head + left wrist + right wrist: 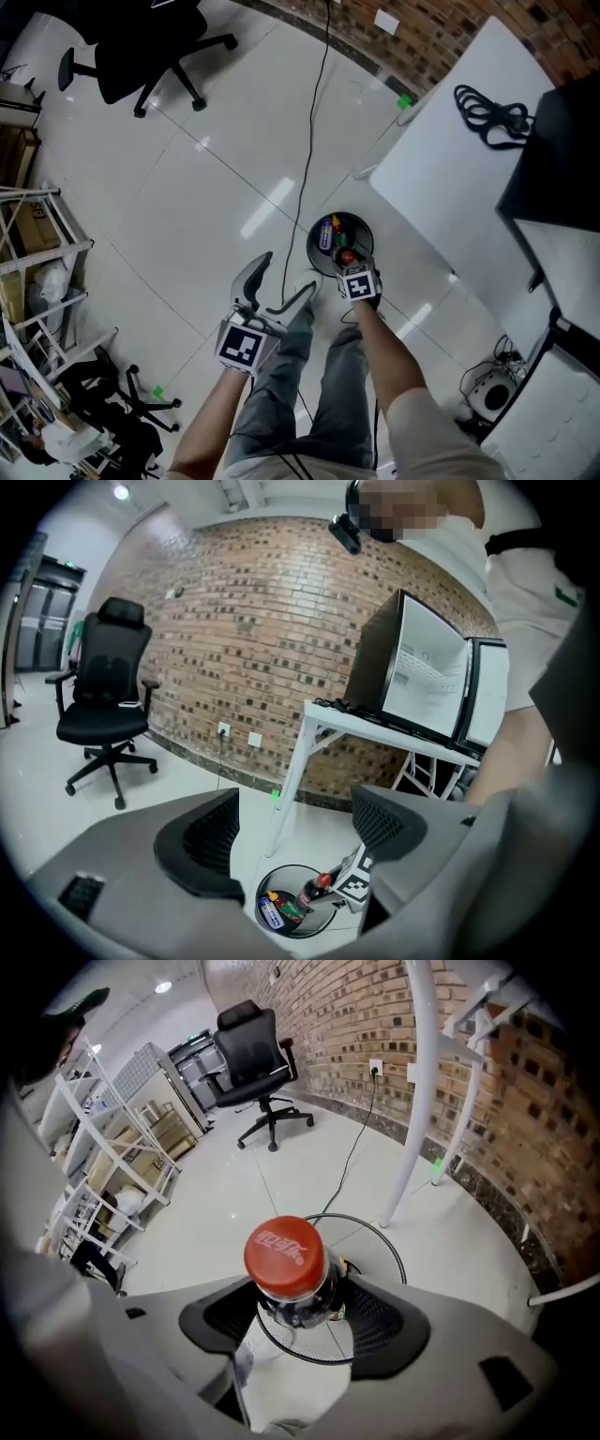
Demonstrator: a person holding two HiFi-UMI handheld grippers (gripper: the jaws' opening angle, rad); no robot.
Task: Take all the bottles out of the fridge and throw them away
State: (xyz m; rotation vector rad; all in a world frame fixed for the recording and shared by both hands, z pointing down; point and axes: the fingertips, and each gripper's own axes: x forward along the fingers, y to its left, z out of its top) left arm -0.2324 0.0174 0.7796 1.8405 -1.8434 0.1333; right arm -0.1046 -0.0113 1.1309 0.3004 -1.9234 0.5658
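A dark cola bottle with a red cap sits between the jaws of my right gripper, which is shut on its neck and points steeply down. In the head view the right gripper holds this bottle over the near rim of a round black wire bin on the floor. A blue-labelled bottle and other items lie inside the bin. My left gripper hangs open and empty to the left of the bin. Its own view looks down past its jaws onto the bin and the held bottle.
A white table stands right of the bin, with a black fridge on it, door open, and a coiled black cable. A cord runs across the floor to the bin. A black office chair and metal shelves stand at left.
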